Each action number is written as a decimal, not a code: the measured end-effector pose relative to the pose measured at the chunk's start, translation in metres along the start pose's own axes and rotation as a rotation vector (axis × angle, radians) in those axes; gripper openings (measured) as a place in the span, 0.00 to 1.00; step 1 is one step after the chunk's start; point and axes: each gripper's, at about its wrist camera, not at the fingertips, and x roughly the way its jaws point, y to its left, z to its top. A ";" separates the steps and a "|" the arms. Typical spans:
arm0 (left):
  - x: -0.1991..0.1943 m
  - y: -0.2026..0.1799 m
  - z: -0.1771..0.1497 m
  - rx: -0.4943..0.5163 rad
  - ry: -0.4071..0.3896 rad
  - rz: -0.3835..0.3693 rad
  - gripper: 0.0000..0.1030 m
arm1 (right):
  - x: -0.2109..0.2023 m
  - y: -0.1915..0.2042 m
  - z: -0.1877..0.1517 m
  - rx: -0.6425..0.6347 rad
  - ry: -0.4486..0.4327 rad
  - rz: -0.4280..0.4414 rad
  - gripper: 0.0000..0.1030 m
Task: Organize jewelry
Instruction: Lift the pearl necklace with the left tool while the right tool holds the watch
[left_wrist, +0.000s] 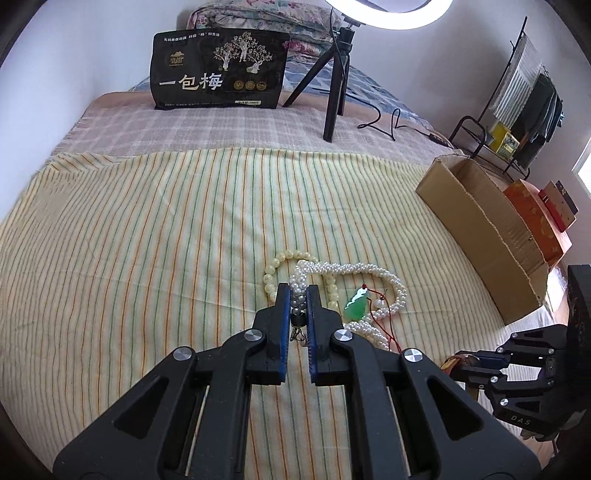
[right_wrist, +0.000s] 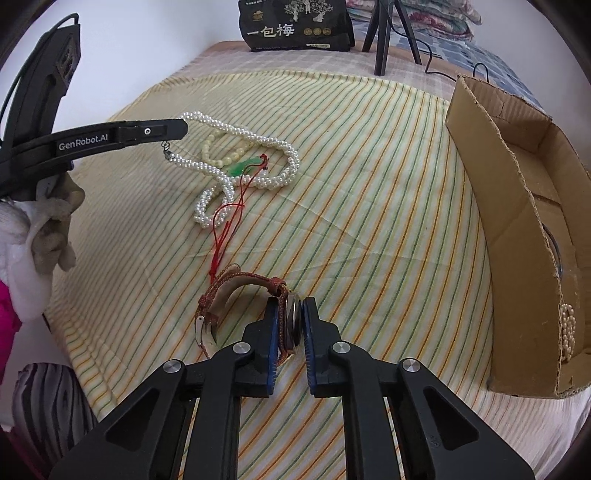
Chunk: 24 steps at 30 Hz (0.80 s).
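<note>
both hand-held grippers look mid-pickup, so i'd say the step in hand is grabbing pieces off the bed to move them into the cardboard box (right_wrist: 491, 206) at the bed's right edge.

left hand-held gripper (left_wrist: 298, 295): jaws closed in on the clasp end of the pearl necklace (left_wrist: 369, 275), beads sandwiched between the blue pads, a dark bead and small metal clasp hanging just behind them. rest of the strand loops away to the right across the striped sheet (left_wrist: 147, 240), roughly mid-bed. tangled w/ it: a cream bead bracelet (left_wrist: 275, 264) lying under/around the same spot, and a green jade pendant (left_wrist: 356, 304) on a red cord (right_wrist: 229, 218) resting inside the pearl loop. can't tell if the bracelet is caught in the grip too.

right hand-held gripper (right_wrist: 290, 317): jaws clamped on the case of a wristwatch (right_wrist: 291, 321), held edge-on, its reddish woven strap (right_wrist: 240, 284) arching off to the left toward the near edge of the bed. the cord's end runs right up to the strap, maybe touching.

box already has a pearl piece (right_wrist: 569, 328) inside, near its front corner.

next move, my guess: lift the watch clear and swing right over the box wall, then let go. the left lift needs care — slow raise, bc the pendant cord and bracelet overlap the pearls and could drag along or snag.
</note>
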 end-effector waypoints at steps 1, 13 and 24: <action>-0.003 -0.001 0.001 0.000 -0.005 -0.003 0.05 | -0.002 0.001 -0.001 -0.005 -0.003 -0.006 0.10; -0.039 -0.022 0.014 0.003 -0.071 -0.064 0.05 | -0.034 0.001 -0.008 0.013 -0.072 -0.028 0.10; -0.082 -0.034 0.026 0.015 -0.148 -0.083 0.05 | -0.065 0.003 -0.013 0.024 -0.133 -0.044 0.10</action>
